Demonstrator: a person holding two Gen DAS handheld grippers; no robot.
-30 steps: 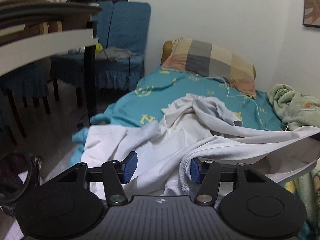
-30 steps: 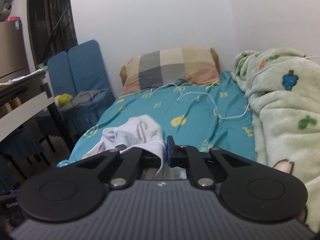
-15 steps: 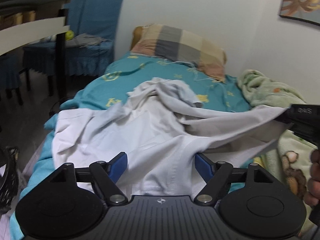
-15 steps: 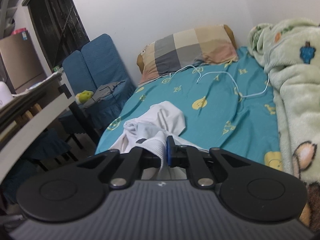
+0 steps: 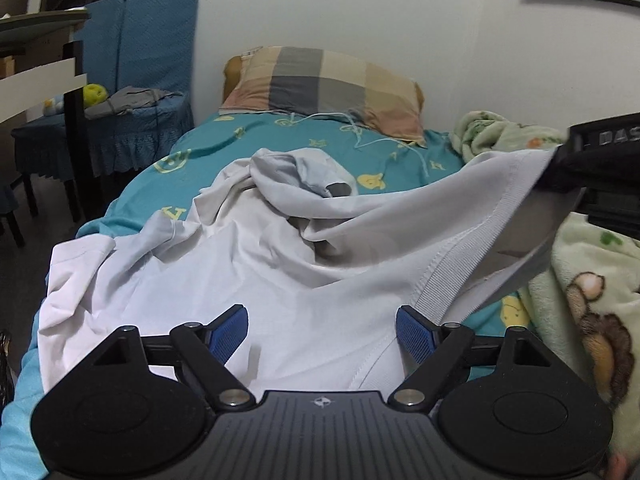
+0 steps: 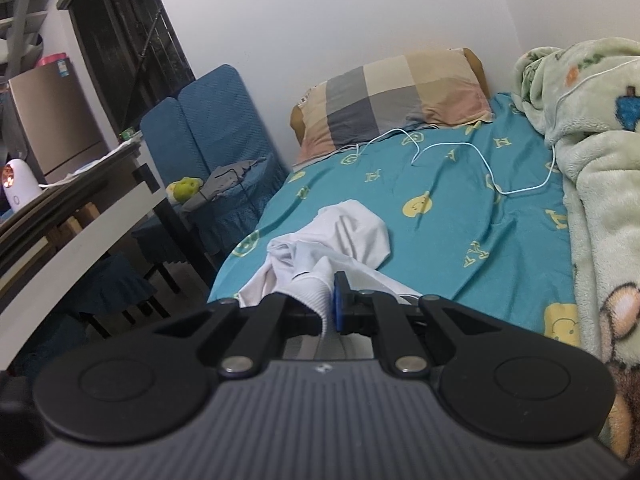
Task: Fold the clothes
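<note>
A white garment lies crumpled on the teal bed sheet, its near part spread flat. My left gripper is open just above the near part, with cloth between the blue pads, not pinched. My right gripper is shut on the garment's ribbed hem and holds it lifted. In the left wrist view the right gripper appears at the right edge, pulling the hem up and taut. The garment's bunched far end rests on the sheet.
A checked pillow and a white cable lie at the bed's head. A green fleece blanket is piled along the right side. A blue-covered chair and a table stand left of the bed.
My left gripper has moved right and opened wider over the flat near part of the garment. My right gripper has kept its grip on the hem and lifted it to the right.
</note>
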